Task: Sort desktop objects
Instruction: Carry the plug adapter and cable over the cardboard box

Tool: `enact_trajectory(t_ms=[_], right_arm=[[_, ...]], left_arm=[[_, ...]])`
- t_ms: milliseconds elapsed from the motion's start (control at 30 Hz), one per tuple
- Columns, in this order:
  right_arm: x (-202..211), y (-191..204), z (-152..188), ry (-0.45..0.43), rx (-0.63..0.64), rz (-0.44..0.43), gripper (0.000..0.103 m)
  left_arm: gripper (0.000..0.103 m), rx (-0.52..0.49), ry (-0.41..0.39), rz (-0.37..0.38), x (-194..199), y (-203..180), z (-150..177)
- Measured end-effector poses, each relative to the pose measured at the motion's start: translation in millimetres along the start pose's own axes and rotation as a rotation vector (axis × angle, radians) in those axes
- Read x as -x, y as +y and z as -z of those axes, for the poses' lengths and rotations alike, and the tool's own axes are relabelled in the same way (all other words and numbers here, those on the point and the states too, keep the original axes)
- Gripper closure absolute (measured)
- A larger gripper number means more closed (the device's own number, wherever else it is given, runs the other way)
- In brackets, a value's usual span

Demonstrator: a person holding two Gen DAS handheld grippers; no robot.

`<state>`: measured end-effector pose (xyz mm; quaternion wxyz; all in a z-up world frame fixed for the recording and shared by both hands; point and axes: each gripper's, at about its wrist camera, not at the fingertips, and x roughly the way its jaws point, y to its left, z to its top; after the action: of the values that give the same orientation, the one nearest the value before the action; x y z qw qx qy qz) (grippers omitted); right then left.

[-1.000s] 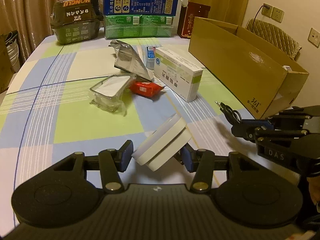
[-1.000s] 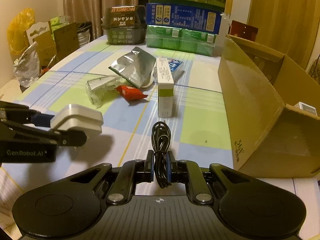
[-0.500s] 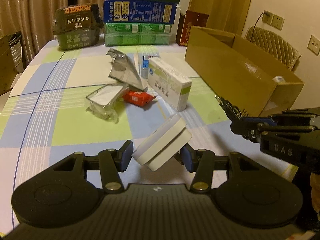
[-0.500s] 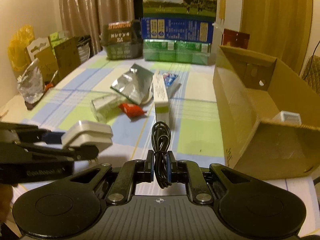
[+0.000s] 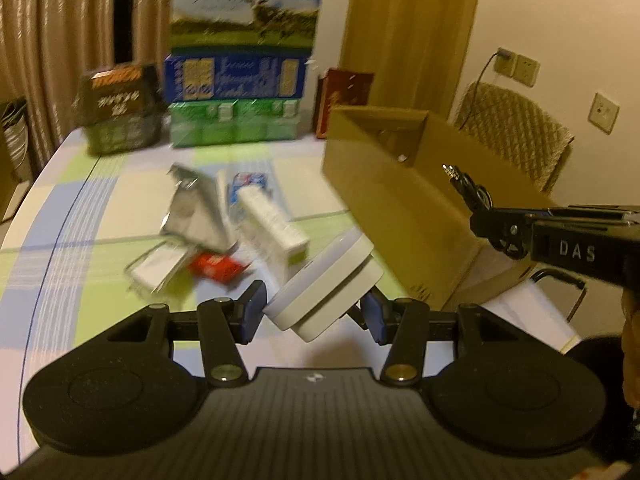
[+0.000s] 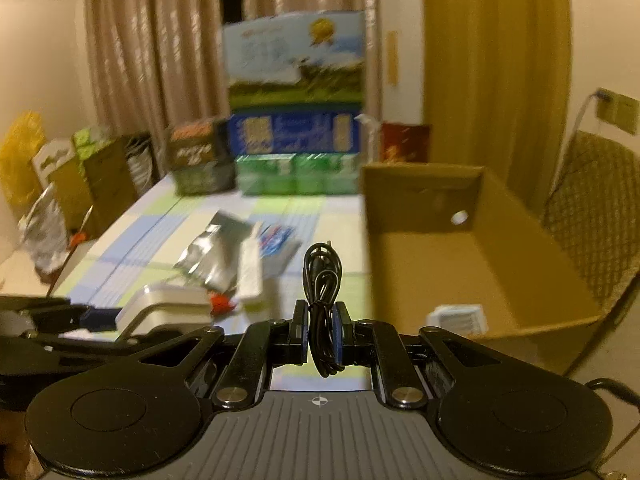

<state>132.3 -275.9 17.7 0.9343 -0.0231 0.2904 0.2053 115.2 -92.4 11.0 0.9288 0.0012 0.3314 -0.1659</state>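
Note:
My left gripper (image 5: 313,309) is shut on a white flat charger block (image 5: 325,285), held tilted above the checked tablecloth. My right gripper (image 6: 322,323) is shut on a coiled black cable (image 6: 322,280). In the left wrist view the right gripper (image 5: 494,226) hangs over the near wall of the open cardboard box (image 5: 404,208), with the black cable (image 5: 466,186) sticking up from it. In the right wrist view the charger block (image 6: 168,306) and left gripper sit low at the left. The cardboard box (image 6: 472,264) lies to the right and holds a small white packet (image 6: 458,318).
On the tablecloth lie a silver foil bag (image 5: 192,208), a white medicine box (image 5: 272,224), a red sachet (image 5: 216,266), a clear plastic pack (image 5: 158,266) and a blue packet (image 5: 250,184). Stacked cartons (image 5: 240,92) stand at the far edge. A chair (image 5: 516,128) stands behind the box.
Both grippers have risen and tilted upward with their loads still held. The right gripper with the cable has moved over the box's near wall; the box interior now shows in its view.

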Motion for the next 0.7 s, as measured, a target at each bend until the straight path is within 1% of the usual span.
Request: enact_trajectory(t_ms=[100,267,367,500,700], right_arm=[[9,-23,-15,-0.033,-0.006,0.034,0.095],[14,-65,-33,-0.058,-0.017,0.086,0.095],[10,-89,-38,-0.05,-0.024,0.112,0.095],[4,-117,-35,-0.022,-0.042,0.131,0.095],[-4,-146,-32,0.008,-0.061,0.145,0.095]], left_arm=[[0.057,-0.015,-0.025,0.028,-3,-22,-19],[0.057,-0.054,-0.052,0.077,-17,-62,-50],[0.057,-0.077,-0.06,0.105,-28,-85,-66],[0.057,-0.101,-0.055,0.135,-47,-111,-80],[0.057,-0.115,-0.037,0.162,-71,-131,-90]])
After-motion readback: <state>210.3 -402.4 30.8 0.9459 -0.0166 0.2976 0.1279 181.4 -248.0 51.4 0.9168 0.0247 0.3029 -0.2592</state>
